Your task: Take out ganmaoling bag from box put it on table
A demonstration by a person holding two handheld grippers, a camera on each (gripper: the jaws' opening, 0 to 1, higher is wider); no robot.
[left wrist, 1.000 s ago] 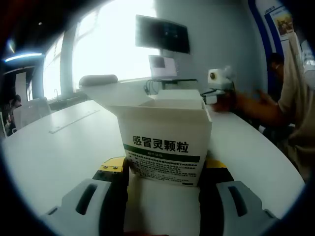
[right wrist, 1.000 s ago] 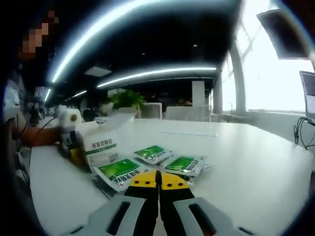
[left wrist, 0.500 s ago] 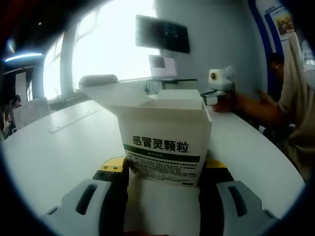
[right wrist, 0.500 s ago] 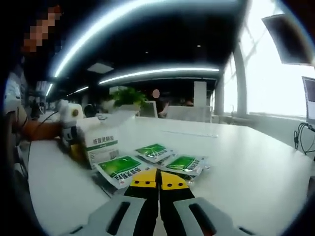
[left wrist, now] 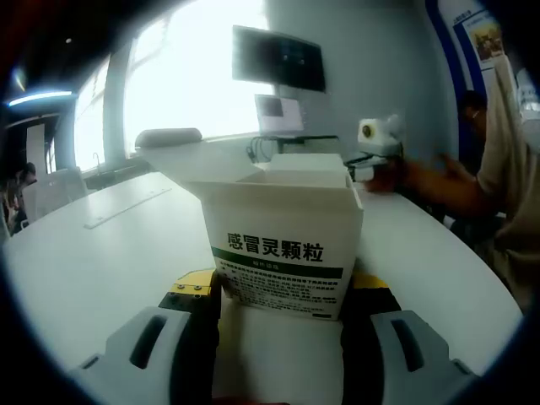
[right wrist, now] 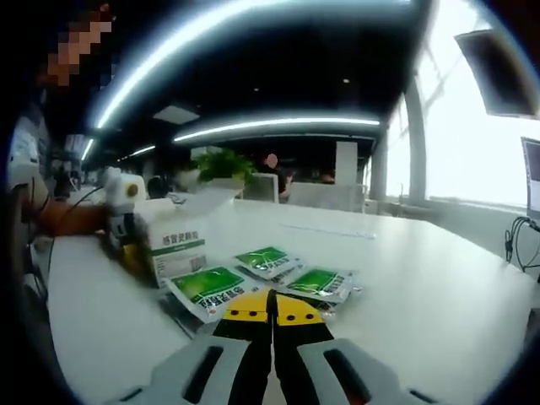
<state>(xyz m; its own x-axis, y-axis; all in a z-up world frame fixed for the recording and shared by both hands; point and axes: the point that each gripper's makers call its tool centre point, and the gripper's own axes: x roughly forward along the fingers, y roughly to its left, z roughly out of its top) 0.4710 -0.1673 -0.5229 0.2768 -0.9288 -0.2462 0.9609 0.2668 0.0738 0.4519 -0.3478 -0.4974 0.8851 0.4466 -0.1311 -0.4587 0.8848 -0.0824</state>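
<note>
White box [left wrist: 283, 245], flap open, clamped upright between left tongs [left wrist: 283, 308]. Three green bags [right wrist: 257, 278] lie on worktop [right wrist: 422, 287] just ahead of closed, empty right tongs [right wrist: 272, 305].

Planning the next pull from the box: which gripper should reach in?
Right gripper: it is shut and empty, above the sachets on the table. The left gripper is clamped on the open box, steadying it.
</note>
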